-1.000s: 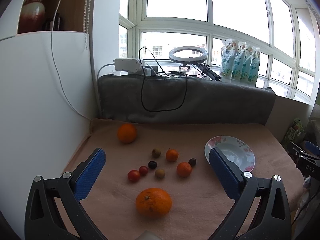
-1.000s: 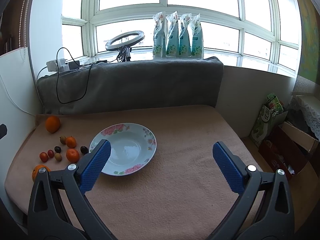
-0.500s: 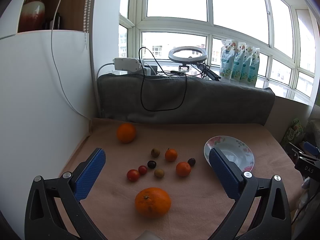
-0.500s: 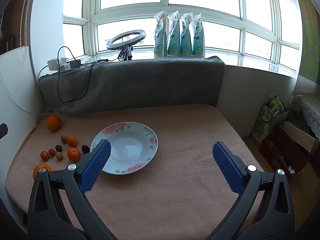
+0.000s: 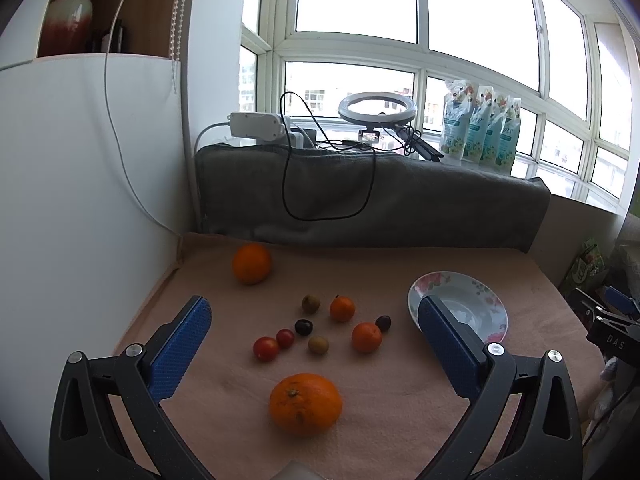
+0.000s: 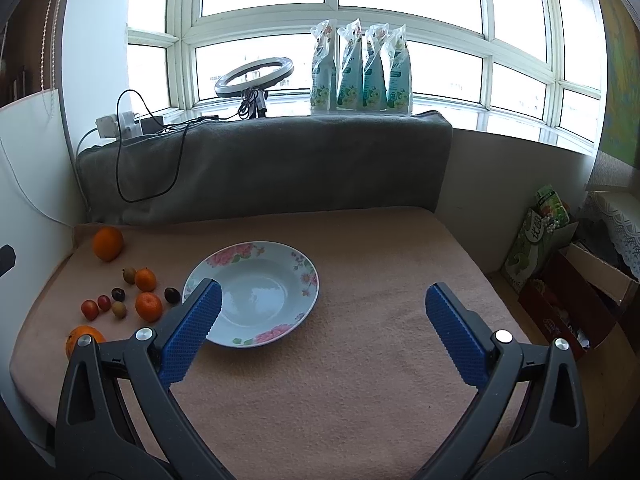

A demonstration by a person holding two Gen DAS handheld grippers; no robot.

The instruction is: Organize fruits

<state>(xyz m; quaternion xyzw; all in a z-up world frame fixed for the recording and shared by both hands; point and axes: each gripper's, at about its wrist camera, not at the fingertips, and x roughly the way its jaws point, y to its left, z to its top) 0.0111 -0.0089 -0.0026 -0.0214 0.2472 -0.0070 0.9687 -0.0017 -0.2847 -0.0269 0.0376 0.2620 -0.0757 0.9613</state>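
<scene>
Barely any shift: left hand-held gripper (image 5: 314,342) hangs spread wide, big orange (image 5: 305,403) lower centre between its fingers; right hand-held gripper (image 6: 322,326) likewise gapes, plate (image 6: 306,276) at centre-left.

large oranges (image 5: 306,402): two sitting | small tangerines (image 5: 366,336): two sitting | red cherry tomatoes (image 5: 265,348): two lying | dark round fruits (image 5: 303,326): two lying | brownish-green small fruits (image 5: 318,345): two lying | floral plate (image 6: 304,280): one sitting | refill pouches (image 6: 362,70): four standing | ring light (image 5: 376,109): one standing
</scene>
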